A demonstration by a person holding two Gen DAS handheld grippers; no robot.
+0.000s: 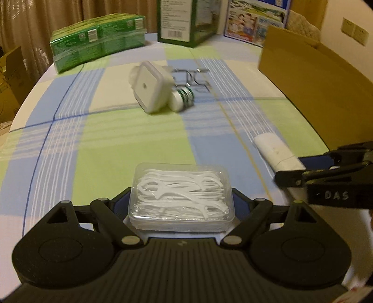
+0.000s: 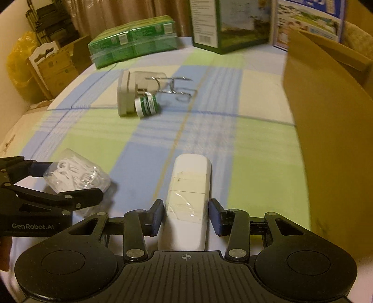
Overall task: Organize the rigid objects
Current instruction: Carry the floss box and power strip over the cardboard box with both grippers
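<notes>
Left gripper (image 1: pixel 181 198) jaws pinching a clear floss box (image 1: pixel 181 198), held between them just above the bench (image 1: pixel 116 130); box full of white floss picks.

Right gripper (image 2: pixel 185 216) jaws spread a little, one on each side of a white case (image 2: pixel 187 202); left jaw touching it, right jaw just beside with a thin gap; cannot tell if gripped; case lying long-ways, pointing straight ahead of the jaws.

Far ahead of both jaws, a white square box (image 1: pixel 151 87) on its side, touching a small green bottle (image 1: pixel 183 98); wire hooks (image 1: pixel 193 78) just behind them.

Right of the right jaws, a brown carton (image 2: pixel 326 116); at the far edge, a green pack (image 1: pixel 98 44) and a tall green box (image 1: pixel 186 21).
</notes>
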